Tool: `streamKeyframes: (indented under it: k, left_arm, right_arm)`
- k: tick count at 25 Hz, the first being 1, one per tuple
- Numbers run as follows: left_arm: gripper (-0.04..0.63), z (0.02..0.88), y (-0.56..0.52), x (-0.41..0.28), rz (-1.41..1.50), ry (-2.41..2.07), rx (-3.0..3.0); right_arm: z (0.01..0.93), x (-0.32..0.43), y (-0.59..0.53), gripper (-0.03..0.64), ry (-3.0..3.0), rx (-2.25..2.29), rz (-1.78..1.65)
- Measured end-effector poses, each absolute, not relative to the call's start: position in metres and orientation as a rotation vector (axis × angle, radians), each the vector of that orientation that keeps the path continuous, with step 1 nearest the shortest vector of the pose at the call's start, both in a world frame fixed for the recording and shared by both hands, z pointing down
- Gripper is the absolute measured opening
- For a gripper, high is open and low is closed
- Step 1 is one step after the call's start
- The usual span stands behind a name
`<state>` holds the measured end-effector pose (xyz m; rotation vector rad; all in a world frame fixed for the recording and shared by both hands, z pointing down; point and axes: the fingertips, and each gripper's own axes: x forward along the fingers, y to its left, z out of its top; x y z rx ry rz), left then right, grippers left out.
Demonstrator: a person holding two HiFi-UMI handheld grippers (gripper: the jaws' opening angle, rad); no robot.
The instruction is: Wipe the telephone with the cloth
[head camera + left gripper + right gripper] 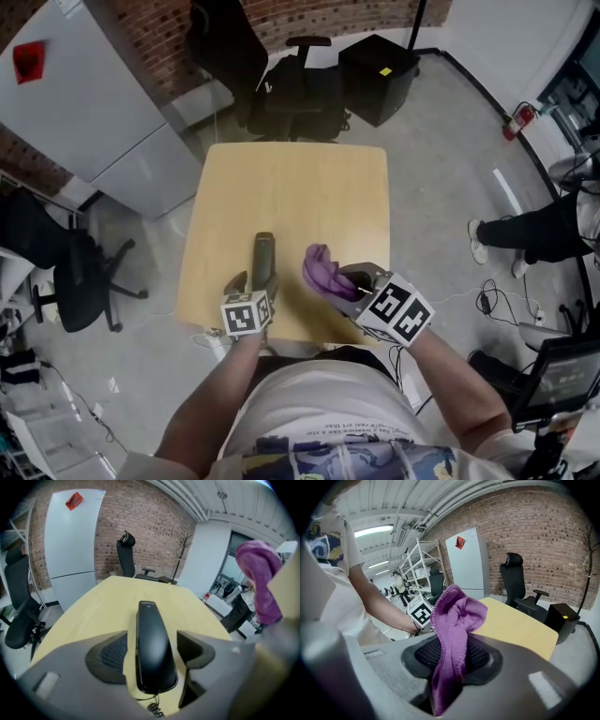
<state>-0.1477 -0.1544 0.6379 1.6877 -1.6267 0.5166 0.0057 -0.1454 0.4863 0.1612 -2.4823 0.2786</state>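
Observation:
A black telephone handset [263, 255] lies lengthwise on the wooden table [291, 187] near its front edge. My left gripper [255, 281] straddles the handset's near end. In the left gripper view the handset [150, 625] sits between the two pads with table showing on both sides, so the left gripper [152, 652] is open around it. A coiled cord [154, 709] leaves the handset's near end. My right gripper [352, 281] hovers just right of the handset, shut on a bunched purple cloth [322, 270]. In the right gripper view the cloth [454, 620] stands up from between the pads of that gripper [452, 660].
Beyond the table's far edge stand a black office chair [300, 89] and a black box [378, 77]. A white cabinet [84, 84] is at the back left and another chair [80, 281] at the left. A person's legs [534, 230] are at the right.

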Motion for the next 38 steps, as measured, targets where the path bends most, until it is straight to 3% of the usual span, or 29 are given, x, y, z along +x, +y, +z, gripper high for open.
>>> streamKeyframes:
  k: [8, 11, 12, 15, 16, 17, 29, 38]
  left_arm:
    - [0.348, 0.588, -0.094, -0.18, 0.453, -1.578, 1.848]
    - [0.311, 0.562, -0.07, -0.196, 0.365, -1.527, 1.904]
    - [0.285, 0.552, -0.061, -0.201, 0.333, -1.51, 1.929]
    - [0.106, 0.526, -0.04, -0.211, 0.274, -1.466, 2.02]
    - [0.017, 0.52, -0.034, -0.212, 0.26, -1.443, 2.046]
    - [0.004, 0.516, -0.029, -0.21, 0.245, -1.414, 2.067]
    - [0.003, 0.489, 0.039, -0.16, 0.235, -1.017, 2.298]
    - [0.004, 0.465, 0.069, -0.119, 0.197, -1.142, 2.277]
  right_arm:
    - [0.475, -0.037, -0.125, 0.11, -2.518, 0.182, 0.252]
    - [0.471, -0.059, -0.111, 0.11, -2.529, 0.194, 0.246]
    - [0.468, -0.067, -0.104, 0.11, -2.534, 0.196, 0.246]
    - [0.461, -0.087, -0.083, 0.11, -2.54, 0.21, 0.24]
    - [0.46, -0.09, -0.076, 0.11, -2.538, 0.22, 0.239]
    - [0.46, -0.093, -0.069, 0.11, -2.537, 0.231, 0.24]
    - [0.453, -0.095, 0.025, 0.11, -2.534, 0.356, 0.272]
    - [0.435, -0.052, 0.068, 0.11, -2.565, 0.264, 0.13]
